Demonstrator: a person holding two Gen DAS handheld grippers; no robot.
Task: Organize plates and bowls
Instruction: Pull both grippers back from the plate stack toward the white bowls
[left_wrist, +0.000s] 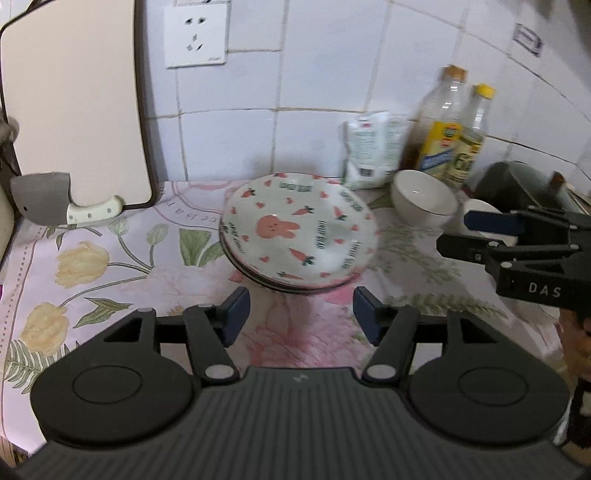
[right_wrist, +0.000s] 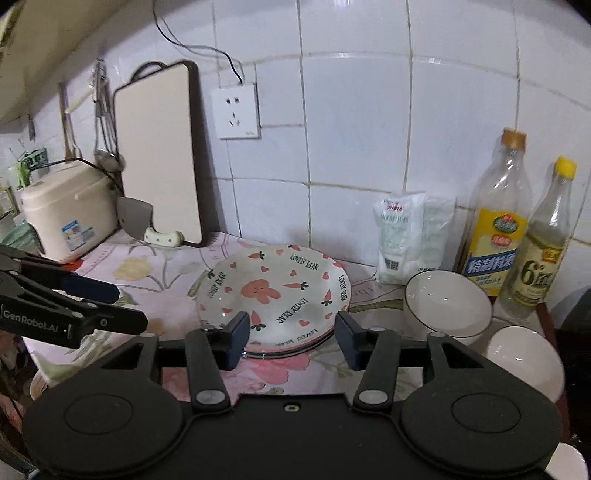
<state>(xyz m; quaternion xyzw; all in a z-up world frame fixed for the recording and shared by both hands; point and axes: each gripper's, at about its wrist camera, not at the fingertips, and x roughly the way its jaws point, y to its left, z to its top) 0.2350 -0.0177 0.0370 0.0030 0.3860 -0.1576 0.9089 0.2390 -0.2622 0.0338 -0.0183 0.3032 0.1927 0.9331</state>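
Plates stacked on the table, bowls not yet gathered.

The plates (right_wrist: 273, 295) are seen piled in one stack on the floral-covered table (left_wrist: 110, 288), a rabbit-and-carrot plate on top, so that part is judged done. Two white bowls (right_wrist: 447, 302) are left standing apart to the right of the stack, one beside the other (right_wrist: 524, 358), and are judged the remaining work. The left tool (left_wrist: 301, 314) is held partly open and empty, short of the stack; the right tool (right_wrist: 291, 334) is likewise partly open, its fingers framing the stack's near rim without being seen to press it. Behind the bowls two bottles (right_wrist: 495, 229) and a white bag (right_wrist: 406, 236) are crowded against the tiled wall; a cutting board (left_wrist: 74, 103) and a cleaver (left_wrist: 48, 195) are kept at the left.
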